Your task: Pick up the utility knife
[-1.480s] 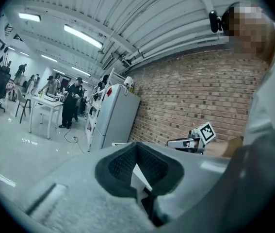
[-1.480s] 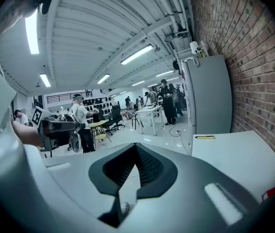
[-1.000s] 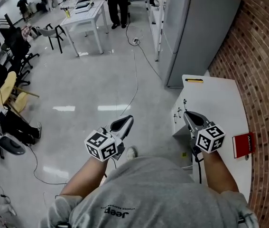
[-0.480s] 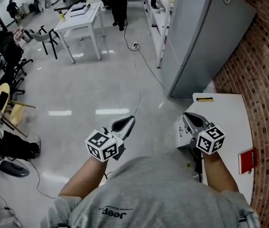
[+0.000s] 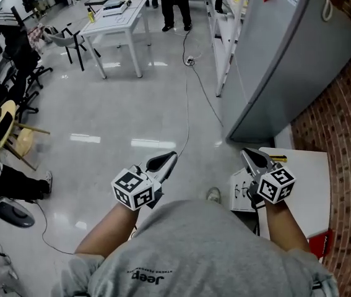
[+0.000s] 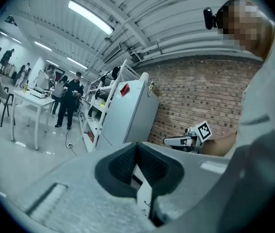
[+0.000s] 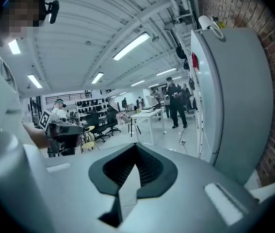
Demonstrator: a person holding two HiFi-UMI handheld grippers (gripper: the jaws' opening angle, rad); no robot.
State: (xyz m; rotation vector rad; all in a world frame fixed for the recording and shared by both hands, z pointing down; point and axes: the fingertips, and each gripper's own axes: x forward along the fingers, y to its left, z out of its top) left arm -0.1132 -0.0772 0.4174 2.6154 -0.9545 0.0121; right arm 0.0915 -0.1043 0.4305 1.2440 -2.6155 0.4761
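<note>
Head view: the utility knife (image 5: 278, 158), slim and yellow, lies on the white table (image 5: 311, 184) just beyond the right gripper (image 5: 249, 155), well apart from the left gripper (image 5: 168, 158). Left gripper view: jaws together, empty. Right gripper view: jaws together, empty. The knife is probably light, rigid and flat, so pinch it across mid-handle

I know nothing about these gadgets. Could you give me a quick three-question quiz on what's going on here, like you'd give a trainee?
1. True or false: the right gripper is holding the utility knife.
2. The white table with the knife on it stands beside: A) a brick wall; B) a window; C) a sofa.
3. Fill in: the jaws of the left gripper are ____, with nothing between them.

Key: 1 false (the knife lies on the table); 2 A; 3 shut.
</note>
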